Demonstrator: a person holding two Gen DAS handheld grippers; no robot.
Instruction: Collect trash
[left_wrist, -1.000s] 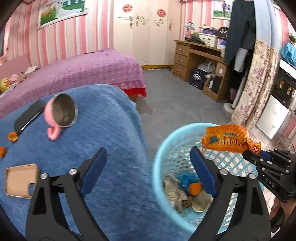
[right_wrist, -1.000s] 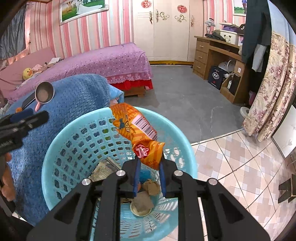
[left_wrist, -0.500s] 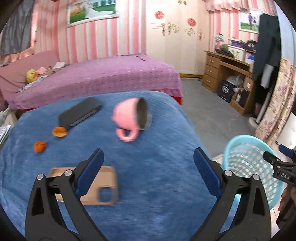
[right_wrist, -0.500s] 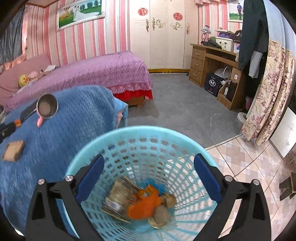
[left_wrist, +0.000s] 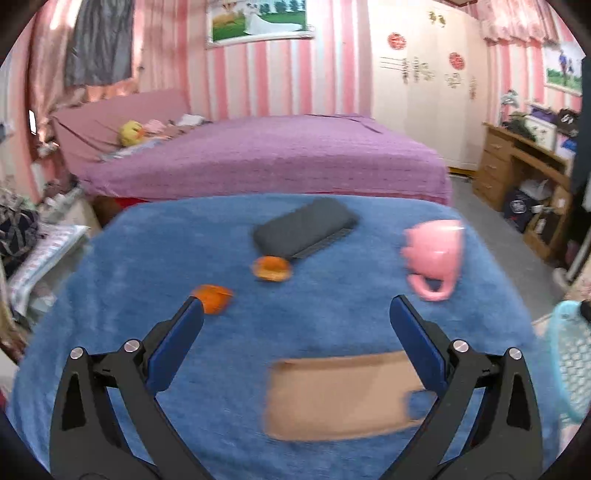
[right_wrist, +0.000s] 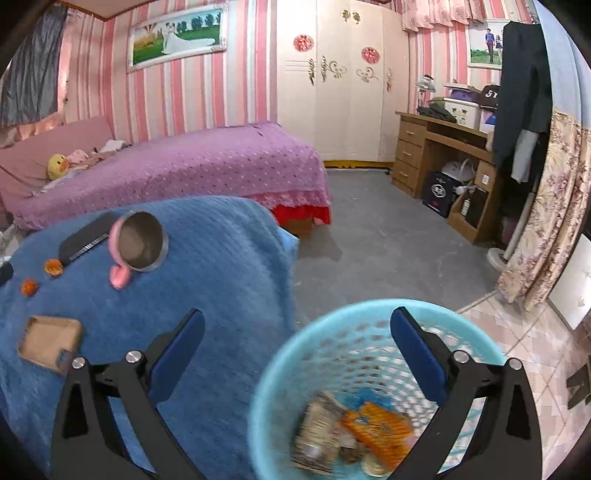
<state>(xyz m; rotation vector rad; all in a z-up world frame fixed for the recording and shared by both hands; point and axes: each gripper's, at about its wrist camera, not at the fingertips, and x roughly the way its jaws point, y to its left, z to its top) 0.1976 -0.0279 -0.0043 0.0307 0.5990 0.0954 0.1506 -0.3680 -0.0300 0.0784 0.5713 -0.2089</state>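
One light blue basket (right_wrist: 291, 354) stands on the floor just right of the blue blanket (right_wrist: 229, 258), and it holds the collected trash: one orange snack wrapper (right_wrist: 380, 428) lying on a blurred heap of paper and scraps at the bottom. Two small orange scraps lie on the blanket, one (left_wrist: 271, 268) touching the near end of a black case (left_wrist: 304, 229), the other (left_wrist: 213, 297) nearer and to its left. The right gripper (right_wrist: 297, 343) hangs over the basket's near rim with its two blue fingers spread wide and nothing between them; its jaws have just been opening. The left gripper (left_wrist: 295, 341) hovers above the blanket, its two fingers as wide apart as they go, its jaws having just been opening too, with nothing gripped. A tan phone case (left_wrist: 340, 395) lies flat on the blanket below that gripper. One pink cup (left_wrist: 436, 258) lies on its side at the right of the blanket, handle toward the near edge, well apart from the black case.

The blanket covers a raised surface in a bedroom. Behind it is one bed (right_wrist: 192, 166) with a purple cover, and a yellow toy duck (right_wrist: 57, 166) at its far left. The walls have pink and white stripes. A cream wardrobe (right_wrist: 347, 81) stands at the far wall, with one wooden desk (right_wrist: 439, 147) to its right.
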